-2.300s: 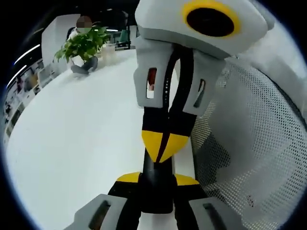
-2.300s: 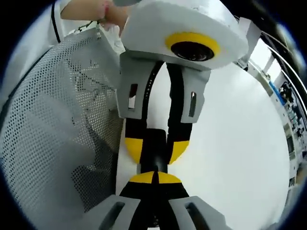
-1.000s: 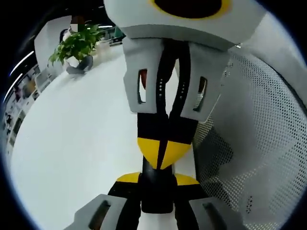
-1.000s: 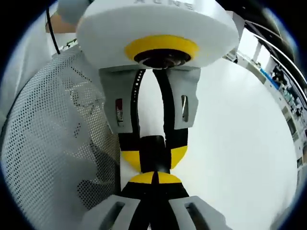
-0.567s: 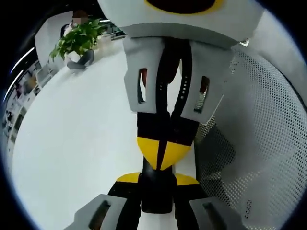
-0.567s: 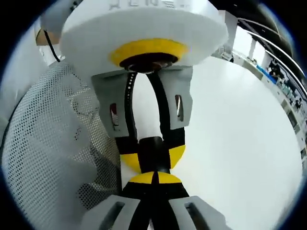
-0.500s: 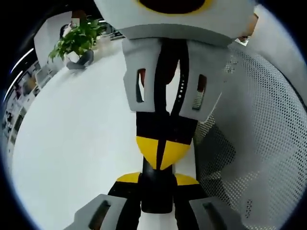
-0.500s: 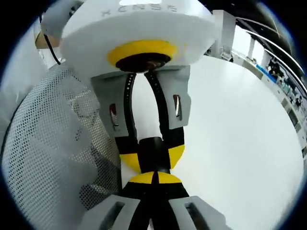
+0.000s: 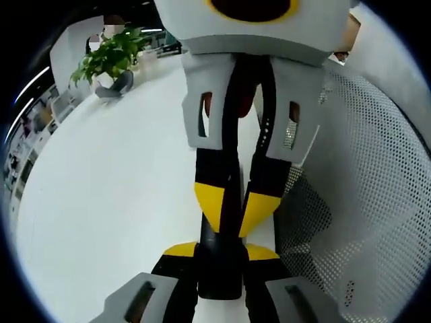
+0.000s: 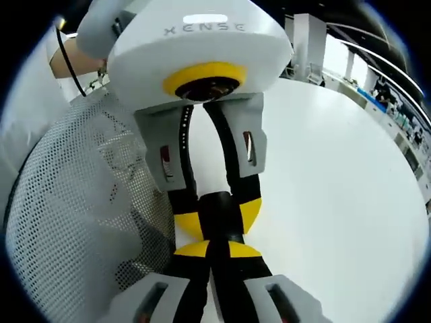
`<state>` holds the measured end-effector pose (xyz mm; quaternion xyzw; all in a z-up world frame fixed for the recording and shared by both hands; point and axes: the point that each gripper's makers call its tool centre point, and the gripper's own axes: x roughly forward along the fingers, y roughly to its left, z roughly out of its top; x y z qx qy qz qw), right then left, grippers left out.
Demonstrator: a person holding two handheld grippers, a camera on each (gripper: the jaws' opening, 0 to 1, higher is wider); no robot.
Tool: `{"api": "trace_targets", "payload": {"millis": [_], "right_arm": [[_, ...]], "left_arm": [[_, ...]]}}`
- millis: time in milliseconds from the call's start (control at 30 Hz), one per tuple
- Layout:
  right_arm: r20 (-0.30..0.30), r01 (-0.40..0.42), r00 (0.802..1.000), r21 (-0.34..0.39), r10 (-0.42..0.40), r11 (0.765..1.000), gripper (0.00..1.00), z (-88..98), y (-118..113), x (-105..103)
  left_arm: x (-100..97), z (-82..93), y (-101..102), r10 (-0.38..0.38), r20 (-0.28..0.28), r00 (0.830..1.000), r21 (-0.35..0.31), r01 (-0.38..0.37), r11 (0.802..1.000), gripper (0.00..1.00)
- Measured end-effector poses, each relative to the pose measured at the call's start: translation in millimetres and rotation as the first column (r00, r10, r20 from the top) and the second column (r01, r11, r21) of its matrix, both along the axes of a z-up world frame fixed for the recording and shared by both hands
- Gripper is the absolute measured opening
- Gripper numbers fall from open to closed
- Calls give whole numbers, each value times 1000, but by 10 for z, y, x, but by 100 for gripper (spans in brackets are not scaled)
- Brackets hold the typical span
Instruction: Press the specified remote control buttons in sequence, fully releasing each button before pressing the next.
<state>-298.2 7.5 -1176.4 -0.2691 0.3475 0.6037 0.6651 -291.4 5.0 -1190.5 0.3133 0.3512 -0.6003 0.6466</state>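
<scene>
My left gripper (image 9: 221, 252) is shut on a black remote control (image 9: 219, 272), which points away along its jaws. The right gripper (image 9: 234, 205) comes in from above, its yellow-tipped jaws a little apart over the remote's far end. In the right gripper view my right gripper (image 10: 217, 250) stands slightly open at the bottom. Facing it just beyond is the left gripper (image 10: 217, 215), which clamps the remote control (image 10: 217, 202), seen end-on. Whether the right fingertips touch a button is hidden.
A white table (image 9: 101, 202) lies under both grippers. A white perforated mesh chair back (image 9: 363, 202) stands close beside them; it is at the left in the right gripper view (image 10: 74, 222). A potted plant (image 9: 111, 60) stands at the table's far end.
The right gripper's yellow tips, closed together in the earlier frames, have parted slightly. The left gripper still holds the remote.
</scene>
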Motion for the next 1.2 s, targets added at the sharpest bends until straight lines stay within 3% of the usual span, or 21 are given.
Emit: {"api": "trace_targets", "payload": {"millis": [433, 600, 1200], "right_arm": [[8, 118, 993, -8, -118, 993, 24, -4, -337, 215], [4, 120, 993, -24, -120, 992, 29, -17, -386, 208], [8, 20, 1000, -78, -19, 997, 23, -154, -368, 108]], "left_arm": [[3, 0, 0, 0, -1, 1000, -7, 0, 1000, 24], [1, 0, -2, 3, -1, 1000, -7, -3, 1000, 24], [16, 10, -19, 61, -16, 998, -45, -62, 997, 25]]}}
